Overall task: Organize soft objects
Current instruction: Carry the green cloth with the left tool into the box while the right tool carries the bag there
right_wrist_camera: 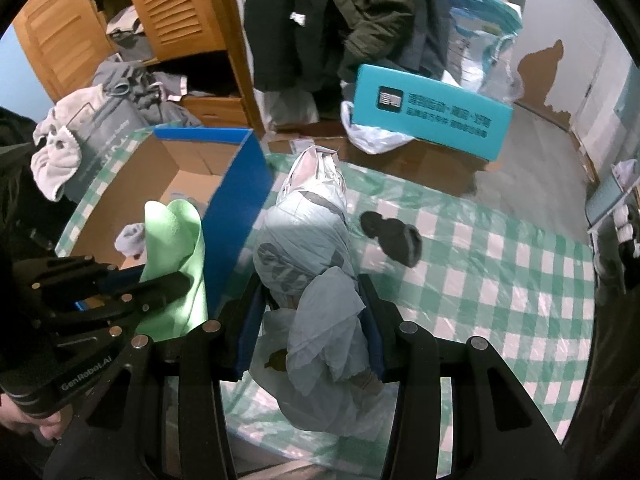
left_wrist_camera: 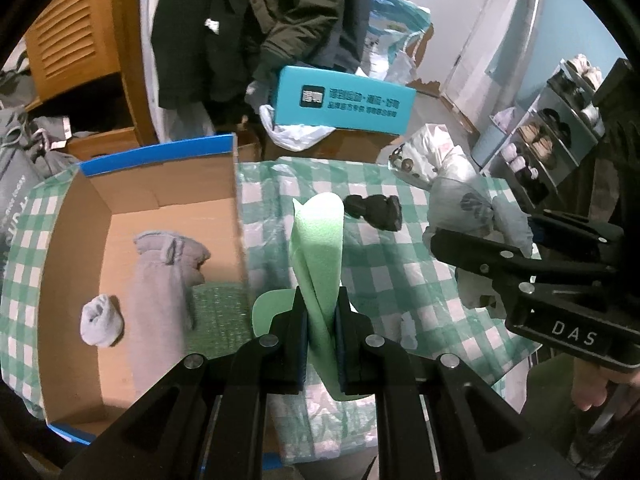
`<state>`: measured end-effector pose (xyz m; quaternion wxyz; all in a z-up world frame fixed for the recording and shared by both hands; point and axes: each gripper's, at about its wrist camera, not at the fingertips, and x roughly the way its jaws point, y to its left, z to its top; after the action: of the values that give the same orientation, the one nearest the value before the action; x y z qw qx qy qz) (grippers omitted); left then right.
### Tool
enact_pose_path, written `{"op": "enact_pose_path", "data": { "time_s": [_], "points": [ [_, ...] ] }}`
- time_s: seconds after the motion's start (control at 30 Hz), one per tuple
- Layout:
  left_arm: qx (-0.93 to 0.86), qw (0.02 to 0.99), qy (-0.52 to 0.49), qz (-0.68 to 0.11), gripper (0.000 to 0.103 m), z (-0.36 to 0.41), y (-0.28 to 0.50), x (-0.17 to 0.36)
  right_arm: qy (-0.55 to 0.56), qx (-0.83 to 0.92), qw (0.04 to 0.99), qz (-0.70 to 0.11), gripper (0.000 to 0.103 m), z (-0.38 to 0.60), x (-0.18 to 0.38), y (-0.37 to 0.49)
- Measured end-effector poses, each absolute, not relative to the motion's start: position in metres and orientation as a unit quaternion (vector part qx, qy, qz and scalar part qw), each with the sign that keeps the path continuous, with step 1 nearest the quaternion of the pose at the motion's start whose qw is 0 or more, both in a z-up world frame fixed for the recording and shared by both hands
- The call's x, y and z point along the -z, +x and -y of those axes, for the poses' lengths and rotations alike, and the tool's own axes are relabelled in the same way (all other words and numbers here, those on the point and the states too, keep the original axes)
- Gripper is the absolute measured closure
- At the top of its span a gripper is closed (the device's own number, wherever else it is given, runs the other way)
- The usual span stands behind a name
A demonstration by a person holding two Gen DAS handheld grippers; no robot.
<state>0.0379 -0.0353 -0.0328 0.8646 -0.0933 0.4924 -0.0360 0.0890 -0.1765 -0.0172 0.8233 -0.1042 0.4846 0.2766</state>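
Left wrist view: green-checked tablecloth (left_wrist_camera: 400, 280), wardrobe (left_wrist_camera: 72, 40) behind; fingers grip green cloth (left_wrist_camera: 320, 240), grey bundle (right_wrist_camera: 308, 280).

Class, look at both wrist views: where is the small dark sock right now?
The dark sock lies on the green checked cloth, untouched, beyond both jaws and right of the cardboard box, between the green cloth and the bagged bundle.

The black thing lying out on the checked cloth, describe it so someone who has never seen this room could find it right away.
Start at the green-and-white checked cloth and look right of the open cardboard box. The black sock lies loose on the cloth, bunched up, beyond the pale bundle in the right claw. It is the only dark item there, and nothing holds it.
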Motion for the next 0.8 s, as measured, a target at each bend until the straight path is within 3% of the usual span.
{"op": "enact_pose_path", "data": {
  "time_s": [0.8],
  "points": [
    [-0.032, 0.867, -0.129, -0.480, 0.092, -0.052, 0.016, 0.032, -0.135, -0.339, 0.799, -0.478, 0.059, 0.075, 0.011, 0.084]
  ]
}}
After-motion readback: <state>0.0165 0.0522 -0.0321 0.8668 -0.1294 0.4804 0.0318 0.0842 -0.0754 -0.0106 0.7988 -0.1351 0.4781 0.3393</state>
